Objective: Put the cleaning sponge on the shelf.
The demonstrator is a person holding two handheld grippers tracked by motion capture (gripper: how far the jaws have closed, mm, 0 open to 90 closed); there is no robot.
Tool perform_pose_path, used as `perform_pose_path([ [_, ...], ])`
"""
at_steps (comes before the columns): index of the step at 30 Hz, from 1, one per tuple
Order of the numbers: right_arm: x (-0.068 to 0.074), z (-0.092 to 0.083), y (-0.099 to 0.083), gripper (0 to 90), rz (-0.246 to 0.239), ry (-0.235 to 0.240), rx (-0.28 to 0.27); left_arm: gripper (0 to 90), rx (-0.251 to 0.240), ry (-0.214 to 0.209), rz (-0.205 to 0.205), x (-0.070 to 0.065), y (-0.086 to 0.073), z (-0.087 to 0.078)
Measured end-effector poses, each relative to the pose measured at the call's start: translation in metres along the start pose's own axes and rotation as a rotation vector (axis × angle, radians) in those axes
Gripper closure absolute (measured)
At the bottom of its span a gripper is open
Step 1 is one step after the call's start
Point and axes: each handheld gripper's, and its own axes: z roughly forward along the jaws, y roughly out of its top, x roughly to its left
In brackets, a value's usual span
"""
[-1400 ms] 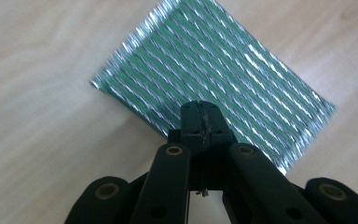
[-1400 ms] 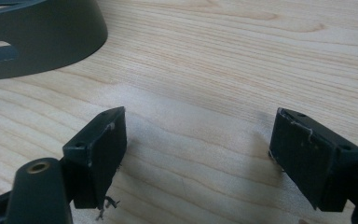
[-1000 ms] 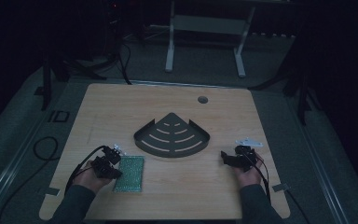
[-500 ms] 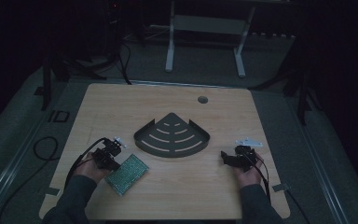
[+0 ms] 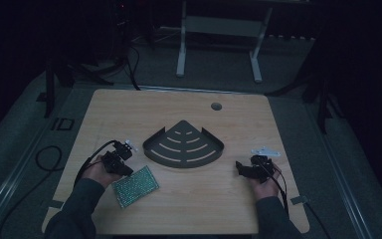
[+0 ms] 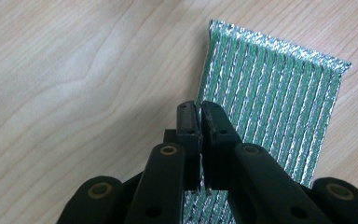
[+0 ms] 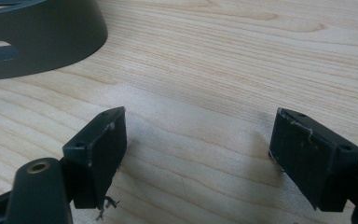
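We pinch the near-left edge of the green foil-striped pad [image 6: 279, 98] in our left gripper [image 6: 199, 109], while our right gripper [image 7: 198, 154] hovers wide open near the dark corner shelf tray [image 5: 184, 144].

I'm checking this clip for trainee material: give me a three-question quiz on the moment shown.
1. True or false: the left gripper is shut on the edge of the green pad.
2. How do the right gripper jaws stand? A) wide open over bare table B) clamped on the dark rack C) shut on nothing
3. Fill in: the dark rack lies ____ the two grippers, flat on the table.

Key: 1 true; 2 A; 3 between.
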Motion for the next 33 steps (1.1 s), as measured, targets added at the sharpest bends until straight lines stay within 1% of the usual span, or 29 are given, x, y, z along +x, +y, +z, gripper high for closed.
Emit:
perform_pose_path([
  [5, 0.0, 0.0, 0.0, 18.2, 0.0, 0.0, 0.0, 84.6, 0.008, -0.038, 0.038, 0.004, 0.008, 0.002],
  [6, 0.0, 0.0, 0.0, 18.2, 0.0, 0.0, 0.0, 84.2, 0.015, -0.04, 0.044, 0.006, 0.009, 0.003],
  [8, 0.0, 0.0, 0.0, 18.2, -0.001, 0.0, 0.0, 83.3, 0.025, -0.059, 0.054, 0.008, 0.01, 0.004],
  [10, 0.0, 0.0, 0.0, 18.2, 0.0, 0.0, 0.0, 82.7, 0.042, -0.069, 0.065, 0.009, 0.012, 0.006],
  [12, 0.0, 0.0, 0.0, 18.2, -0.001, 0.0, 0.0, 81.8, 0.051, -0.089, 0.06, 0.011, 0.013, 0.009],
  [13, 0.0, 0.0, 0.0, 18.2, -0.001, 0.0, 0.0, 81.5, 0.063, -0.087, 0.061, 0.012, 0.013, 0.01],
  [16, 0.0, 0.0, 0.0, 18.2, -0.001, 0.0, 0.0, 81.4, 0.072, -0.093, 0.058, 0.014, 0.014, 0.012],
  [24, 0.0, 0.0, 0.0, 18.2, -0.001, 0.0, 0.0, 79.2, 0.076, -0.127, 0.047, 0.017, 0.014, 0.012],
  [29, 0.0, 0.0, 0.0, 18.2, -0.001, 0.0, 0.0, 77.3, 0.095, -0.133, 0.044, 0.017, 0.013, 0.015],
  [33, 0.0, 0.0, 0.0, 18.2, -0.001, 0.0, 0.0, 75.8, 0.088, -0.141, 0.022, 0.019, 0.01, 0.016],
])
